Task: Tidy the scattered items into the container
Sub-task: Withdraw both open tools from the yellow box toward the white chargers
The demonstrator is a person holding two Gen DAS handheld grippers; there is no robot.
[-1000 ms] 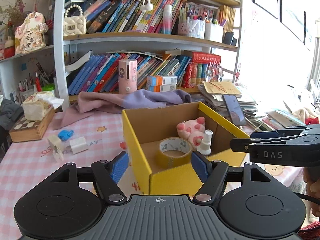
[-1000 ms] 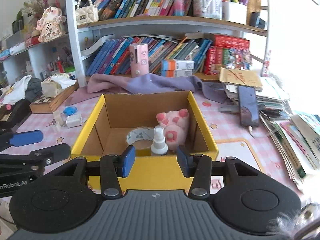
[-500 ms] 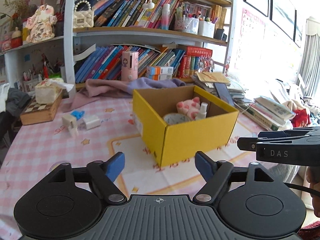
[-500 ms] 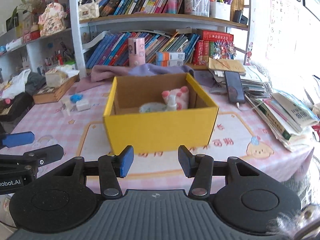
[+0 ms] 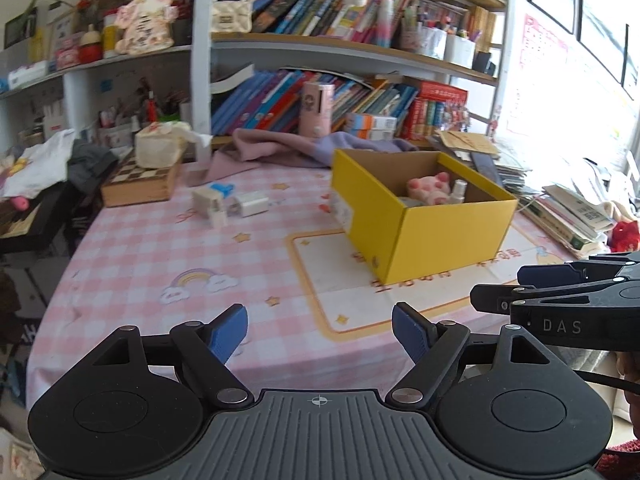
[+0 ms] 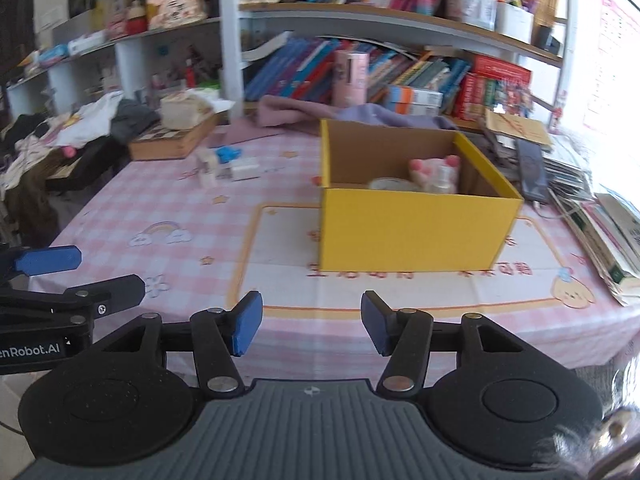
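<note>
Pink checked cloth covers the desk (image 5: 132, 264). Far left, small white and blue items (image 5: 230, 202) lie loose, well apart from the box (image 5: 436, 228), so they are judged still to be tidied. The box already holds a plush (image 5: 428, 188), tape and bottle. Both grippers, left (image 5: 320, 334) and right (image 6: 311, 328), are held low and empty, jaws apart.

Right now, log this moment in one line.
left hand-held gripper open | right hand-held gripper open | yellow box: pig plush, tape, spray bottle

Two low wrist views from the table's near edge, facing the bookshelf (image 5: 320, 52), sharing the yellow box (image 6: 416, 232).
</note>
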